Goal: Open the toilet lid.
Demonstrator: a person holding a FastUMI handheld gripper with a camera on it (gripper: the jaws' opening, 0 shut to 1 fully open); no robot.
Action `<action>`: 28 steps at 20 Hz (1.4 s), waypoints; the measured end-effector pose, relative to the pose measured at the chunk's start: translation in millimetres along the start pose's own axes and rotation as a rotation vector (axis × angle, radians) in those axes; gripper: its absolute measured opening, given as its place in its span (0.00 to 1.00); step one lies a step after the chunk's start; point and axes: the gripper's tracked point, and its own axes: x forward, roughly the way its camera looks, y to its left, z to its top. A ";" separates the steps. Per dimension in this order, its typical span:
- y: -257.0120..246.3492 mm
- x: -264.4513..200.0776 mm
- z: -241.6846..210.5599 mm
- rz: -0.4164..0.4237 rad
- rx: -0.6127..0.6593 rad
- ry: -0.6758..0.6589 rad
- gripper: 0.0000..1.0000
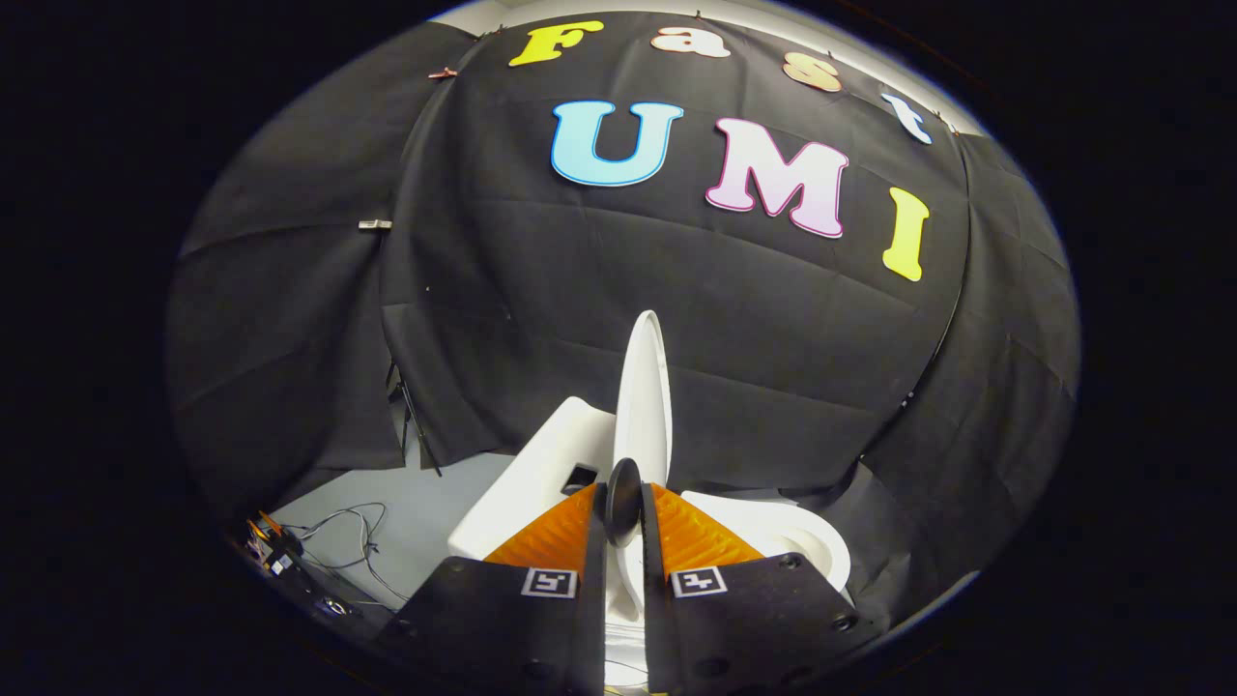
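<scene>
The white toilet lid (644, 396) stands raised, nearly upright, and I see it edge-on rising from between my fingers. My gripper (623, 495) is shut on the lid's lower edge, with both fingers pressing its two faces. A small dark round piece (623, 503) sits at the fingertips on that edge. To the left of the lid is the white tank (536, 478). On the right, the white seat and bowl (778, 536) lie uncovered.
Black cloth walls close the booth behind and on both sides of the toilet. A grey floor (425, 498) lies to the left, with loose cables and small devices (333, 541) on it. A thin dark stand (414, 416) leans by the left cloth.
</scene>
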 end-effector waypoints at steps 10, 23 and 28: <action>11.8 -21.5 -0.5 0.058 -0.051 -0.027 0.89; -16.3 -77.0 47.9 0.078 0.030 -0.155 0.99; -41.7 -109.8 74.2 0.068 0.051 -0.241 0.99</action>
